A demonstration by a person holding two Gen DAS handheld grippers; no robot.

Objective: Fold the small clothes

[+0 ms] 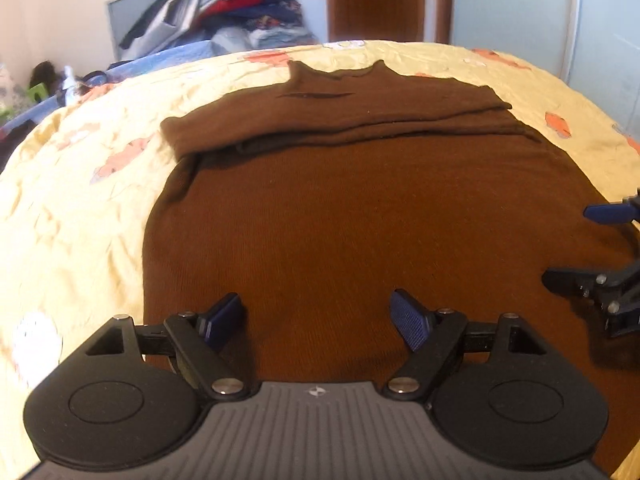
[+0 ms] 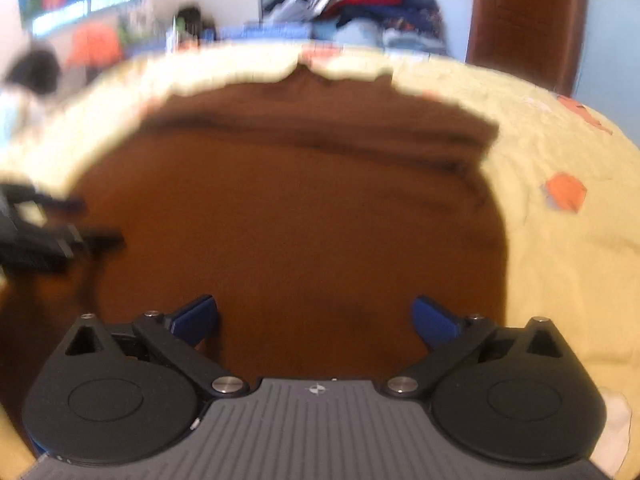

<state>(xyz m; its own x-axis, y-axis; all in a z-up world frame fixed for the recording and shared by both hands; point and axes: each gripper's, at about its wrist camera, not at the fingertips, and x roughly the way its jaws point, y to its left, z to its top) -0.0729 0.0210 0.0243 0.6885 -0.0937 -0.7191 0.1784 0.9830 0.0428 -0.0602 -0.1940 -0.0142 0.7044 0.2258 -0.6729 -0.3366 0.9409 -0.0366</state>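
Note:
A brown knit sweater (image 1: 352, 208) lies flat on a yellow patterned bedspread (image 1: 80, 200), its sleeves folded across the chest near the collar (image 1: 340, 74). My left gripper (image 1: 318, 322) hovers over the sweater's lower part, open, with nothing between its blue pads. My right gripper (image 2: 314, 322) is also open and empty above the sweater (image 2: 288, 220), whose right edge lies close beside it. In the left wrist view the right gripper (image 1: 596, 252) enters from the right edge. In the blurred right wrist view the left gripper (image 2: 52, 236) shows at the left edge.
A heap of mixed clothes (image 1: 224, 12) is piled beyond the bed's far side. A brown wooden door (image 1: 376, 0) stands behind the bed. Small cluttered items (image 1: 44, 84) sit at the far left. Bedspread (image 2: 568, 240) stretches out to the right of the sweater.

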